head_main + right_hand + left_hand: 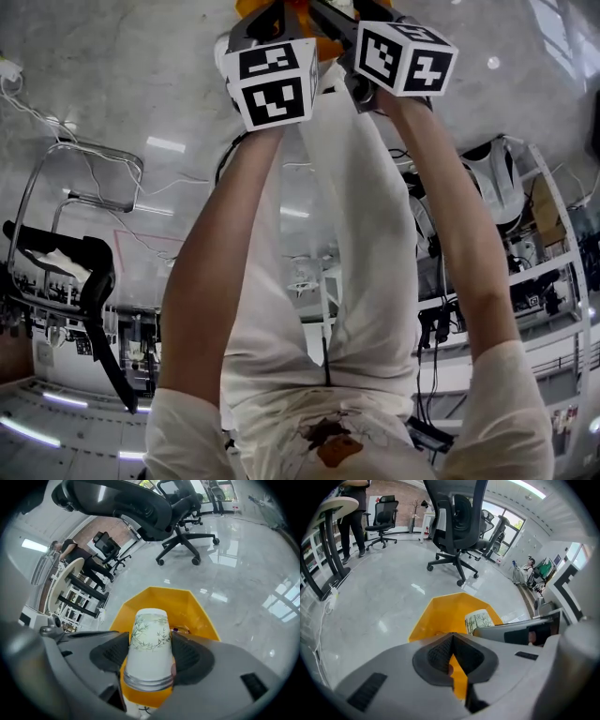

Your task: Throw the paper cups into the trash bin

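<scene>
The paper cup (149,641) was clamped base-forward in the right tongs (150,651), poised over the open yellow trash bin (199,606). Its layered rim suggested a nested stack. The left tongs (451,644) were closed tip to tip with nothing between them, beside the cup and over the same bin.

Risk: released off-centre, the cup could strike the bin wall and roll onto the floor (243,555). Nested cups might also separate. The bin's bottom and contents were largely hidden — the head view caught only a sliver of it.
</scene>
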`<state>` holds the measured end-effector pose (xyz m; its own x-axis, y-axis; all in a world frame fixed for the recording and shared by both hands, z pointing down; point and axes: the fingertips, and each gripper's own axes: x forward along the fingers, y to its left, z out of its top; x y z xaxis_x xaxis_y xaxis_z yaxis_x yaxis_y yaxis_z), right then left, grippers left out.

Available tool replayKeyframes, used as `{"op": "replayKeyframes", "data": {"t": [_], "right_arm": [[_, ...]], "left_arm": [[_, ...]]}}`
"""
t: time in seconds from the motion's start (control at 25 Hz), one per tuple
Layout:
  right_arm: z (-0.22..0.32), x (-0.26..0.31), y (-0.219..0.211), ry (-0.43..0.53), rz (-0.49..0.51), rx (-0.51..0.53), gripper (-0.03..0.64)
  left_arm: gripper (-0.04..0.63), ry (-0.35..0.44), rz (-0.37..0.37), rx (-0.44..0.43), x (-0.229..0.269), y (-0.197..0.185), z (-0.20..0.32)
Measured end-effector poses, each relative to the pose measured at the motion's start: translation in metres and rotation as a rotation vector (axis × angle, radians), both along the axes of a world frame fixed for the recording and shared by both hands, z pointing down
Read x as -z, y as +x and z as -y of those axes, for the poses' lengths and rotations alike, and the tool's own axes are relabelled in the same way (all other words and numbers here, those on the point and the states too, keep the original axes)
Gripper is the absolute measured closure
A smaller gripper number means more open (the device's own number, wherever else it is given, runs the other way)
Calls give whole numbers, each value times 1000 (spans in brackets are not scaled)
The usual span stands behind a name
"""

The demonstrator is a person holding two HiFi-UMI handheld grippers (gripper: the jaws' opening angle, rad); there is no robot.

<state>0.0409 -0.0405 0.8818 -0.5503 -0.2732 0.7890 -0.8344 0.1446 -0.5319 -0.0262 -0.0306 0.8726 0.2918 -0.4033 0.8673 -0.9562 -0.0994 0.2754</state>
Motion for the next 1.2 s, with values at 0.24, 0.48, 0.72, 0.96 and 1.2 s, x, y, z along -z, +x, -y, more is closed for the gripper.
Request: {"op": "replayKeyframes", "data": {"t": [0.24,0.48,0.72,0.96,1.2], "right_arm": [[-2,-15,1,-44,-128,-21,312],[-3,-10,4,-70,-111,-84,284],[-7,10,16,-69,-124,-105,385],[-12,56,26,-78,-150,-78,506],[-14,125,23,-69,-118,-83,585]], "left_arm": [[592,-152,-60,56,-21,4,-14],[592,-161,-44,50,-20,2,-20],[592,-159,-47,40,-2,-2,-22],[592,-115,-65,26,47,-3,-5],[592,-86,-89,43,125,-11,6]]}}
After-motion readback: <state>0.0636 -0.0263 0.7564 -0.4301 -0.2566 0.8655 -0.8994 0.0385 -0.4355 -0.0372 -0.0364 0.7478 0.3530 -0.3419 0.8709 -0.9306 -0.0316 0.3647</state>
